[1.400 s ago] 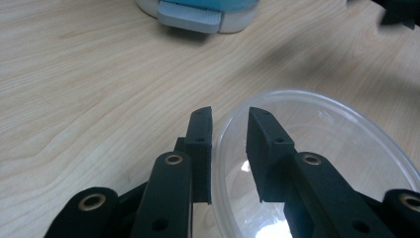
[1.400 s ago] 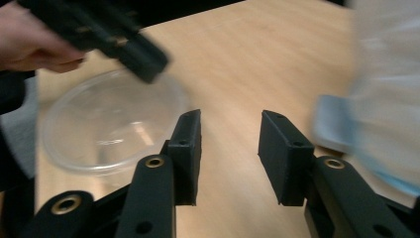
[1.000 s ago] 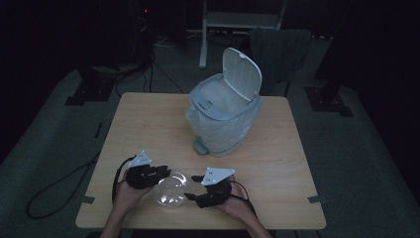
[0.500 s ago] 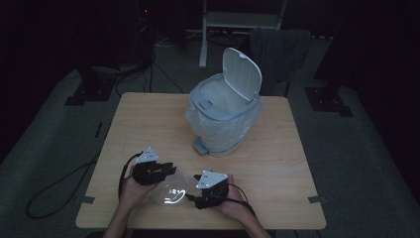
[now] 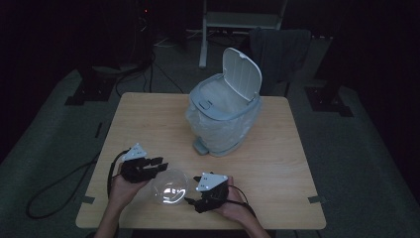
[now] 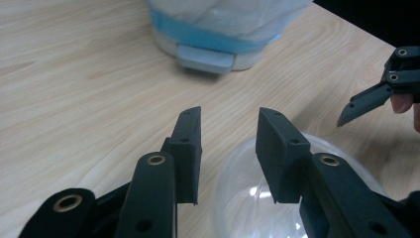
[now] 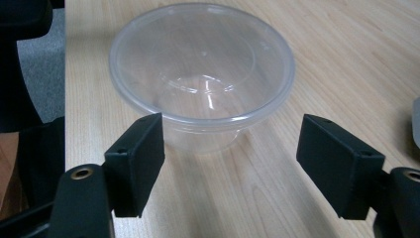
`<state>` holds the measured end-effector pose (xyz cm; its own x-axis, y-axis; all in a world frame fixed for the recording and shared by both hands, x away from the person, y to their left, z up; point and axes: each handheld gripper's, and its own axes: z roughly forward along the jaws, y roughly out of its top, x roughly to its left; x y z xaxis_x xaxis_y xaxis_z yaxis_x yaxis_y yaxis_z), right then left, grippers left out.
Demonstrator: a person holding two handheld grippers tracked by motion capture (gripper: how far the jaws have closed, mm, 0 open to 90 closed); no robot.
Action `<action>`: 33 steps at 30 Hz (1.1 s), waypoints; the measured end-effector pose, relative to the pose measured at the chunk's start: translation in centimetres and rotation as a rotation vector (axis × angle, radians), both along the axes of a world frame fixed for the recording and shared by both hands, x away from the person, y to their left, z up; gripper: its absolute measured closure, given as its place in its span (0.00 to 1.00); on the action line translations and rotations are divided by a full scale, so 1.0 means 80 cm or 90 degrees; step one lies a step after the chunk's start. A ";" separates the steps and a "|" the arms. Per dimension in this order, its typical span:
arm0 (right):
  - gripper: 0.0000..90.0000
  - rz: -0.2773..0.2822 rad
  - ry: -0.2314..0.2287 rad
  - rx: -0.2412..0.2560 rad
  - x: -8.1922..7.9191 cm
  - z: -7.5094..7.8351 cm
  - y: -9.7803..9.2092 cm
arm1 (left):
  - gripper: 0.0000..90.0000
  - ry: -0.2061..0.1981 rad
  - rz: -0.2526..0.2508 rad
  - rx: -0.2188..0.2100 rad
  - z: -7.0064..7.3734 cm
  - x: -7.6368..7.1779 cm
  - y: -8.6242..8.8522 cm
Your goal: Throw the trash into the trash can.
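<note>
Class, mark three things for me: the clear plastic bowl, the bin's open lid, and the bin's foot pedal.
clear plastic bowl (image 7: 200,94), right gripper view, inside its base.
bin's open lid (image 5: 242,73), high view, middle of its underside.
bin's foot pedal (image 6: 205,57), left gripper view, its top face.

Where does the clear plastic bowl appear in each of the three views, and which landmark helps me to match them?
High view: clear plastic bowl near the table's front edge, between both grippers.
Left gripper view: bottom centre-right, under the right jaw.
Right gripper view: upper centre, beyond the jaws.
Shared landmark: wooden table.
</note>
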<state>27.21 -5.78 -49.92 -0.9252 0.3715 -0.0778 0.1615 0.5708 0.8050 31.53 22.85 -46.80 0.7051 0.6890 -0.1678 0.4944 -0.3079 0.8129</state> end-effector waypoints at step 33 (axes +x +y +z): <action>0.29 -0.072 -0.027 -0.015 0.022 0.001 -0.004 | 0.60 0.089 -0.040 -0.051 -0.035 -0.003 0.012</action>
